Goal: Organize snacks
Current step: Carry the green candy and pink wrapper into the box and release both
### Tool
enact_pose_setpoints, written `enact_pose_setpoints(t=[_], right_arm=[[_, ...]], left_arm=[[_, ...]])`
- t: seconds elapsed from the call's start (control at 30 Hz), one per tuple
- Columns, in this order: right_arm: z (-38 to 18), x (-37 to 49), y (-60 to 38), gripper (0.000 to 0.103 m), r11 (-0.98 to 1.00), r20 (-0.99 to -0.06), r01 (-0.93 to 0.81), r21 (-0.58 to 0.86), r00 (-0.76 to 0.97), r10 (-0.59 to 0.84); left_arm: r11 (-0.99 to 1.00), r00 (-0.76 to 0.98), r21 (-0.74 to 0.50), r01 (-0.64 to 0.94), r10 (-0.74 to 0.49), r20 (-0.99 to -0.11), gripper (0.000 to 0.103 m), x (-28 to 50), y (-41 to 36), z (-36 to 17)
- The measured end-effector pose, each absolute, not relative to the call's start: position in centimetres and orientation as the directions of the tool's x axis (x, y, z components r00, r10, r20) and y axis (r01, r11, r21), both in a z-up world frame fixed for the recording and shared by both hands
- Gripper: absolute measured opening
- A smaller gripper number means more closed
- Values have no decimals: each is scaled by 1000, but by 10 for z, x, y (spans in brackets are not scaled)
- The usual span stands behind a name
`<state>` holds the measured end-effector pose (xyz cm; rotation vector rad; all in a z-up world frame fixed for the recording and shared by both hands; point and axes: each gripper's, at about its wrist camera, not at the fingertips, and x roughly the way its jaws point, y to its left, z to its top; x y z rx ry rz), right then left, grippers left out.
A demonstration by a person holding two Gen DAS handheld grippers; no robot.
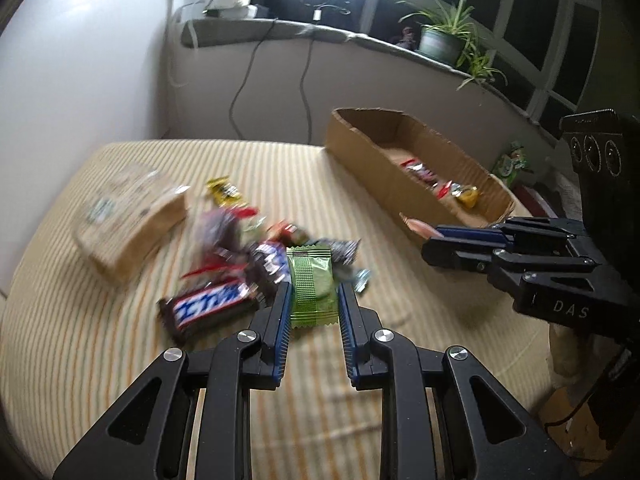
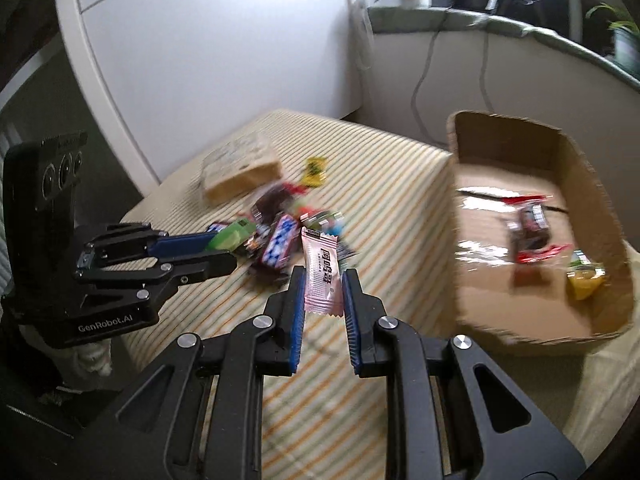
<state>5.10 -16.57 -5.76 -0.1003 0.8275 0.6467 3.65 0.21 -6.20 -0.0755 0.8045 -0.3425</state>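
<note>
Already my left gripper [image 1: 314, 300] clamps a green packet [image 1: 310, 288], my right gripper [image 2: 322, 284] a pink one [image 2: 322, 276]; few snacks lie inside the cardboard box [image 2: 596, 184], many remain piled [image 1: 248, 256] beside it.

**Snack status: two packets lifted, pile still loose**

Green ridged-foil packet [image 1: 310, 288] is pinched upright, above the striped bed. Pink packet [image 2: 323, 276] with dark print is pinched the same way, long axis upright. Loose pile [image 1: 256, 256] on the bed: blue-white-brown chocolate bar [image 1: 208, 308], a second like it, dark and red wrappers, a yellow one at the far edge. Cardboard box [image 2: 472, 292], open top, holds a red-dark packet [image 2: 530, 232] and a yellow snack [image 2: 585, 284].
</note>
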Motion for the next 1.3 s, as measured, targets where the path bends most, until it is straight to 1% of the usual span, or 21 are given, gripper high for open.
enact_pose_setpoints(t=[0.33, 0.6, 0.9, 1.3], right_arm=[[-34, 74, -233, 19, 891, -671, -426, 158, 615, 413], [-34, 85, -269, 19, 933, -674, -336, 132, 659, 333], [-44, 98, -291, 19, 951, -690, -281, 132, 663, 291], [-50, 106, -299, 19, 958, -703, -256, 129, 658, 270]], left_arm=[[907, 641, -201, 369, -405, -652, 21, 72, -48, -43], [870, 618, -188, 455, -461, -637, 21, 89, -97, -34], [858, 612, -153, 491, -464, -640, 21, 98, -134, -33], [852, 616, -118, 509, -457, -642, 22, 99, -150, -30]])
